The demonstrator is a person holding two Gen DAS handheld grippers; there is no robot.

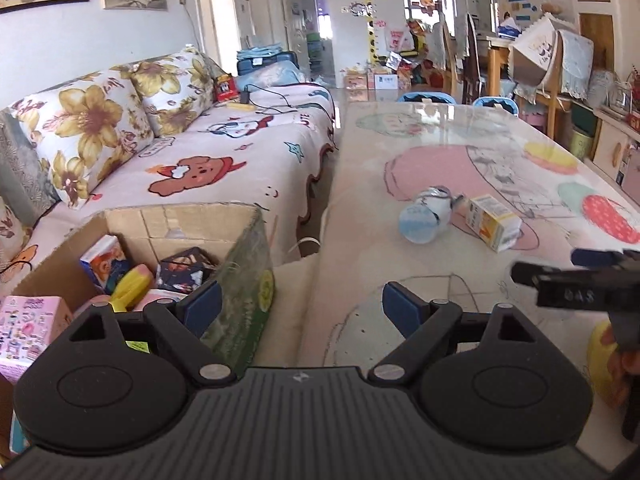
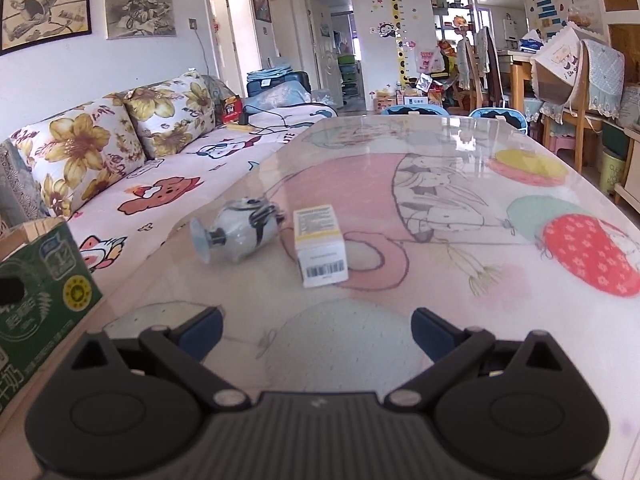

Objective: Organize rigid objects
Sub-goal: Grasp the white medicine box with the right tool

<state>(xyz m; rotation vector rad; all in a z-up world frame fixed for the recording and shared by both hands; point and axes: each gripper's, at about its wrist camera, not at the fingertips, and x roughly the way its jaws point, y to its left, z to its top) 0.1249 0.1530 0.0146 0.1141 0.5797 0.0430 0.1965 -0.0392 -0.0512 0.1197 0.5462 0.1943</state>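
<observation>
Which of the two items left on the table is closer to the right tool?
The small white box with the barcode end; the toy lies farther left.

On the table (image 2: 440,280), centre of the frame: one small carton (image 2: 322,246) and one toy (image 2: 236,232). One cardboard box (image 1: 180,224), lower left, holds at least four items. Two floral cushions (image 1: 80,128), upper left.

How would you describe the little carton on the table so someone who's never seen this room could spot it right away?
Start at the long glossy table with the cartoon print, beside the sofa. Only two things lie on its near half, side by side. The small box is the right one, white with a yellow band and a barcode on the end facing you, unlike the rounded grey toy tipped over to its left.
</observation>
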